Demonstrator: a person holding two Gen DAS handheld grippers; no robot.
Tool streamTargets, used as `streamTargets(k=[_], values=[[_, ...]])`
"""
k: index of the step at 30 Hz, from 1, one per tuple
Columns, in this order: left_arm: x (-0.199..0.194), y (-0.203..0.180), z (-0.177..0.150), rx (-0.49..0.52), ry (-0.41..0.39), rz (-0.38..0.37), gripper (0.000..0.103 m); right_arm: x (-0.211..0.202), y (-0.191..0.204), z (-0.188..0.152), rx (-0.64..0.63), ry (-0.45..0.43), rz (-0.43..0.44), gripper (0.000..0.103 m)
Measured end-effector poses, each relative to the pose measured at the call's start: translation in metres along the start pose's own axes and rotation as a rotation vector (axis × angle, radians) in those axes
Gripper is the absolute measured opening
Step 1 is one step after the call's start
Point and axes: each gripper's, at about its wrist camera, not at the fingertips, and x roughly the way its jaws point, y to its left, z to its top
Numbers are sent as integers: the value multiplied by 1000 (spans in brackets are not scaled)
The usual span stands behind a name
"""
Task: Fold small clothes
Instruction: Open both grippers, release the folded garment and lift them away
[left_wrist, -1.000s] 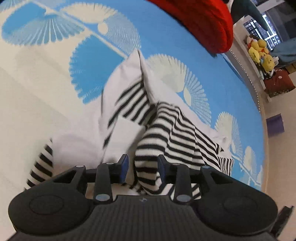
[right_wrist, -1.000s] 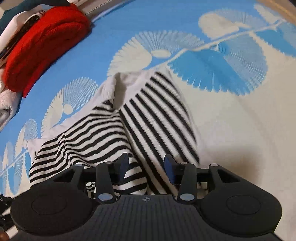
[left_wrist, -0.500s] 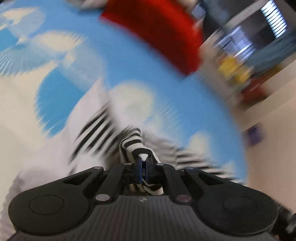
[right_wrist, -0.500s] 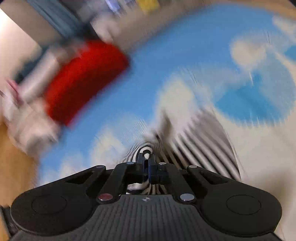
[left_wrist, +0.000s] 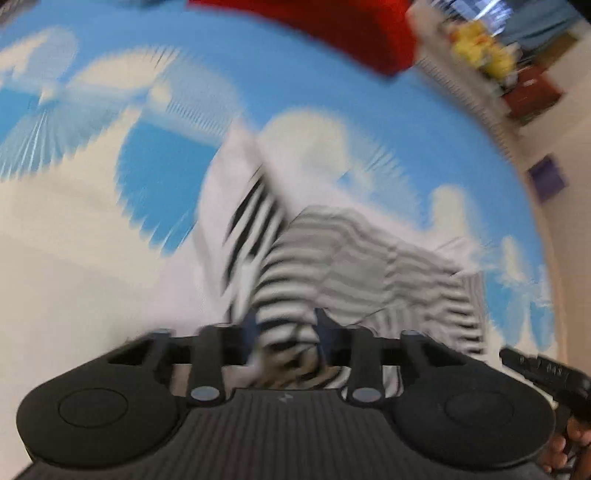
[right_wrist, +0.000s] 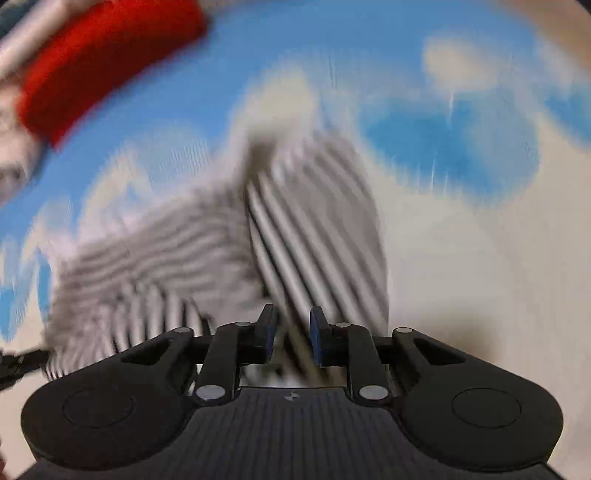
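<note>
Both my grippers stand with fingers apart, left (left_wrist: 286, 330) and right (right_wrist: 290, 332), gripping nothing. Between them, running toward twelve o'clock across the blue bedspread (left_wrist: 424, 122), lies the striped garment (left_wrist: 332, 251): soft, light, floppy; best pinched at hem corners.

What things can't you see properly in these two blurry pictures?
- Black-and-white striped knit garment: both views smear its folds, so its type is unclear.
- Left tongs: open; the striped cloth between them is blurred, so contact is uncertain.
- Right tongs: open; blur hides what lies between.
- Red knitted fabric: cut off by the top edge.
- Yellow toys: too blurred to identify.
</note>
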Motion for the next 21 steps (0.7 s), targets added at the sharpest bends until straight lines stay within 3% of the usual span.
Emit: streamTargets(k=[2, 3, 4, 6, 8, 10, 12, 14, 17, 19, 21], values=[[-14, -12, -1, 25, -129, -21, 45, -18, 11, 4, -39, -122, 30, 27], [-13, -23, 0, 59, -153, -35, 44, -21, 18, 4, -62, -145, 73, 27], [-9, -29, -2, 97, -145, -53, 37, -22, 23, 2, -92, -150, 121, 27], [9, -37, -10, 146, -66, -19, 30, -15, 39, -5, -158, -120, 192, 27], [41, -34, -25, 199, 82, 97, 29, 3, 48, -17, -200, -28, 230, 28], [62, -30, -38, 229, 175, 189, 27, 33, 49, -28, -225, 121, 151, 28], [57, -38, -39, 257, 160, 185, 27, 57, 40, -41, -224, 232, 49, 26], [36, -49, -34, 268, 83, 151, 27, 53, 35, -38, -179, 220, 61, 25], [19, -59, -35, 285, 5, 76, 28, 23, 37, -28, -207, 61, 114, 27], [33, -57, -40, 258, 33, 77, 28, 18, 39, -30, -248, 32, 86, 27], [60, -46, -52, 241, 141, 137, 27, 35, 32, -34, -249, 105, 54, 27]])
